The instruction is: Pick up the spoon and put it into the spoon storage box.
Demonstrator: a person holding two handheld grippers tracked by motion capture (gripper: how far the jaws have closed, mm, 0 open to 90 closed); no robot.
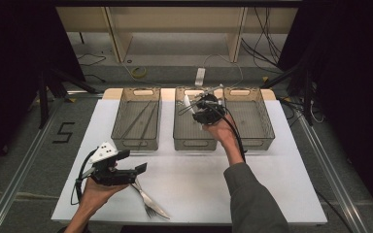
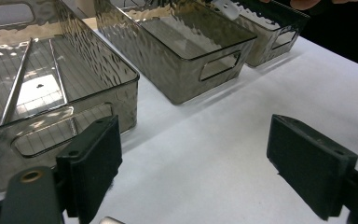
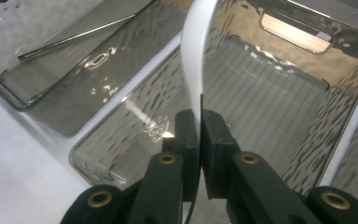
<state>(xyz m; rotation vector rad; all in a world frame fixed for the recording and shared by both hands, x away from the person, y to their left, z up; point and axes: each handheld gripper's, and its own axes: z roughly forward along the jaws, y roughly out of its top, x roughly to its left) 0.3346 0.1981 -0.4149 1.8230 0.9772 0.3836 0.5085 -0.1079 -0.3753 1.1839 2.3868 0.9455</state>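
My left hand-held gripper is waiting wide open and empty, just beside the fork on the worktop. My right hand-held gripper is pinching a white utensil over the middle bin. I judge I am sorting cutlery; next I should lower and release it. Its long axis is pointing away from my jaws, toward the bin's far wall.

Three smoky grey translucent bins with a rippled texture stand on the white bench; the tools' pads are black.
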